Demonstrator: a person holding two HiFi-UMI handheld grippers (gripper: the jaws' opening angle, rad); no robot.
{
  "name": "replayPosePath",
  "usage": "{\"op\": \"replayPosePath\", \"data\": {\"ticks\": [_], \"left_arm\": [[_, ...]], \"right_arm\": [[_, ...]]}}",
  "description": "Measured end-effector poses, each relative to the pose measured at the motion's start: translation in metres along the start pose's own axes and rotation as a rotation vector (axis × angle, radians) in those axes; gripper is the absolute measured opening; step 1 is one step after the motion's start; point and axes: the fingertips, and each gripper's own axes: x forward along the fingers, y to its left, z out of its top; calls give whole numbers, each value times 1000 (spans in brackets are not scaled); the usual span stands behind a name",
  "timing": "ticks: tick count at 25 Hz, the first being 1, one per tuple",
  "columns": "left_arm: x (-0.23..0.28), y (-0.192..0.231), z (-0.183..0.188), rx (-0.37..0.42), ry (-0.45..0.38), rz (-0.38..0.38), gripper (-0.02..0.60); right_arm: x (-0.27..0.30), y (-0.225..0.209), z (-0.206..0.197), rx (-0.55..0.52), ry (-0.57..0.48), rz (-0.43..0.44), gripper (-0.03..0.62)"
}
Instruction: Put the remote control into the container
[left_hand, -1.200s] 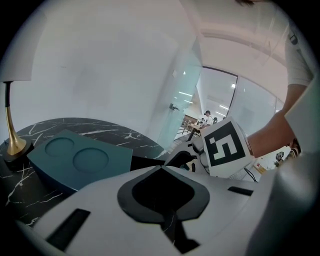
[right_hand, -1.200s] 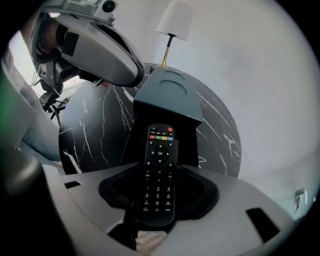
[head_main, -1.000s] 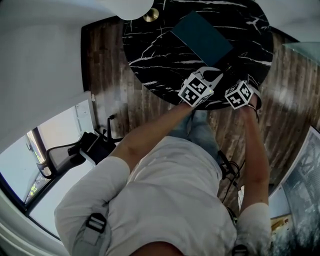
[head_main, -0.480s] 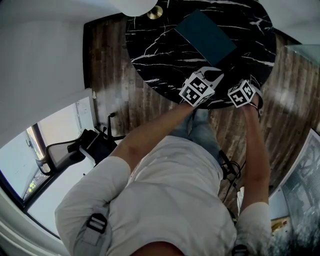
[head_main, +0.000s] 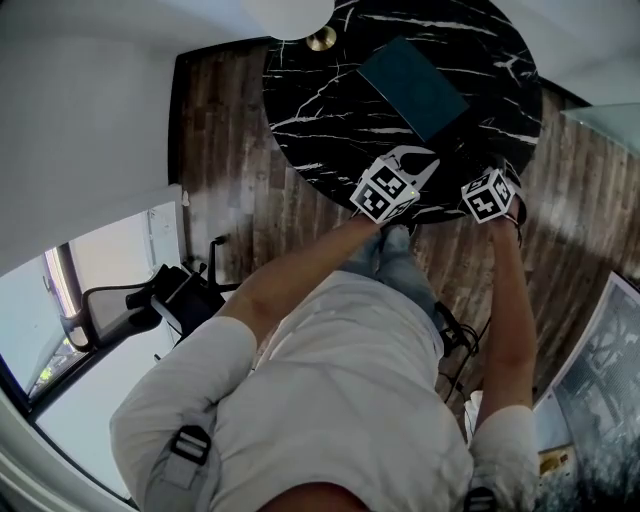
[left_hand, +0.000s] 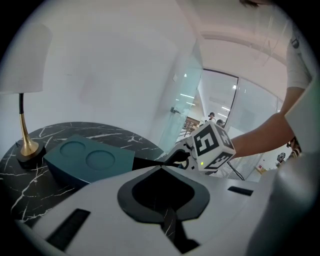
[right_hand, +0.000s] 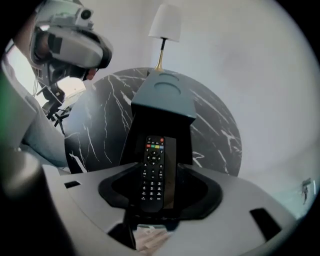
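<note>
Now, right gripper (right_hand: 159, 131): clamped on the remote control (right_hand: 153, 172)
Left gripper (left_hand: 160, 170): jaws together, empty
Container (right_hand: 162, 97): teal, on the marble table (right_hand: 105, 120), just beyond the remote control

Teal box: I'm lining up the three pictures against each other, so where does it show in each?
Head view: teal box near the top, right of centre.
Left gripper view: left of centre, past the jaws.
Right gripper view: upper centre, just behind the remote control.
Shared landmark: the lamp with the gold foot, near the box in all three.
</note>
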Motion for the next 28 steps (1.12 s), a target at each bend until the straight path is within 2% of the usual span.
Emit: {"op": "replayPosePath", "data": {"ticks": [3, 6, 8, 10, 13, 15, 19, 20, 23, 28], "left_arm": [[-31, -13, 24, -2, -60, -3, 2], [-72, -33, 59, 3, -156, -14, 2], [-101, -47, 81, 4, -214, -21, 2], [-127, -62, 100, 18, -274, -28, 2], [-168, -84, 129, 40, -376, -29, 2], [-196, -101, 148, 71, -435, -30, 2], [-236, -138, 173, 277, -479, -57, 2], [-245, -145, 177, 284, -503, -61, 2], [-265, -154, 185, 224, -564, -51, 2], [-272, -155, 181, 247, -542, -25, 2]], "right_arm": [[-57, -9, 31, 61, -140, -73, 206], [-136, 3, 77, 182, -381, -65, 197], [-188, 17, 101, 279, -553, -36, 69], [-234, 32, 119, 374, -704, -5, 29], [-294, 58, 139, 483, -871, 39, 11], [-328, 71, 151, 485, -943, 34, 11], [-378, 98, 175, 454, -1047, 39, 9], [-388, 106, 180, 444, -1064, 47, 9], [-413, 123, 191, 397, -1106, 40, 9], [-428, 132, 203, 365, -1155, 10, 8]]}}
